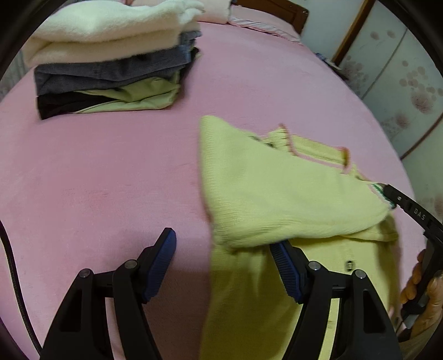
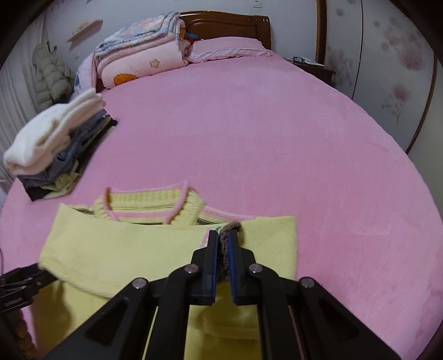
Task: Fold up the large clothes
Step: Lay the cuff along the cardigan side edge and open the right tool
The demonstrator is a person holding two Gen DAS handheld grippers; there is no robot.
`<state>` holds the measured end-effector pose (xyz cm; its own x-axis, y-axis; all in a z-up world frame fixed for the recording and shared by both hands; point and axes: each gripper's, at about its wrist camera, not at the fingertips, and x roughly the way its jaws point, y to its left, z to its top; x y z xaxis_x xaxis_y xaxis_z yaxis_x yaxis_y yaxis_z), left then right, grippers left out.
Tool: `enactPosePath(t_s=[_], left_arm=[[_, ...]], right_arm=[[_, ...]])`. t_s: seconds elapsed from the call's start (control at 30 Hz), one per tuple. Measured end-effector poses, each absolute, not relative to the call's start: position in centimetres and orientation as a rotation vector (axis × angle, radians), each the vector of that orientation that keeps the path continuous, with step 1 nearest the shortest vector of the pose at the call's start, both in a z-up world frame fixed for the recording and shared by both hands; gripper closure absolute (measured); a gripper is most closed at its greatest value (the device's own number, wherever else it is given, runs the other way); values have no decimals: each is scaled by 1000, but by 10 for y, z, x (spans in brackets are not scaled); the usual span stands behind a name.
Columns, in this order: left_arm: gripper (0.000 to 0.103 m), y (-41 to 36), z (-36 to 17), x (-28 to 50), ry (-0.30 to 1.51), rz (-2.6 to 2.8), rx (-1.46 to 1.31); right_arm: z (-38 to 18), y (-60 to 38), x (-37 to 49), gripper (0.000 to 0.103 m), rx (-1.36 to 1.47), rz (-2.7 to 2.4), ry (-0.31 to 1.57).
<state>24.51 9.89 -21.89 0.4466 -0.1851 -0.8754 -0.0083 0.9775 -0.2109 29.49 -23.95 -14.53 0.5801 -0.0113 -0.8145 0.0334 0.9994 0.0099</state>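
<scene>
A pale yellow knit sweater (image 1: 277,193) with pink-trimmed collar lies on the pink bed (image 1: 110,166). One part of it is folded across the body. My left gripper (image 1: 224,249) is open and empty, low over the sweater's near left edge. My right gripper (image 2: 224,241) is shut on the sweater's cuff (image 2: 232,228) and holds it over the folded sweater (image 2: 138,249). The right gripper also shows at the right edge of the left wrist view (image 1: 387,191), pinching the striped cuff.
A stack of folded clothes (image 1: 110,55), cream on top, grey, black and green below, sits at the far left of the bed; it also shows in the right wrist view (image 2: 55,146). Folded quilts (image 2: 144,55) and a wooden headboard (image 2: 227,22) stand at the back. A wardrobe (image 1: 401,83) is on the right.
</scene>
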Motion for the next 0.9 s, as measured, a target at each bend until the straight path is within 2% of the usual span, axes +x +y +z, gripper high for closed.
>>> enactPosePath(t_s=[0.17,0.57,0.8,0.9], left_arm=[[34,111,-224,247,1119,-74,-219],[34,90,-186,228,1118,-105,-77],[34,71,-134,223,992,-200,-79],[34,56,-131,233,965,-250,-99]], right_arm=[[-177,-252,301,98,-25,-165,1061],[-135,-245,276,97,74,-53,1000],[-107,-210,260,97,67,73,950],[-109,-193,262,97,64,131,955]])
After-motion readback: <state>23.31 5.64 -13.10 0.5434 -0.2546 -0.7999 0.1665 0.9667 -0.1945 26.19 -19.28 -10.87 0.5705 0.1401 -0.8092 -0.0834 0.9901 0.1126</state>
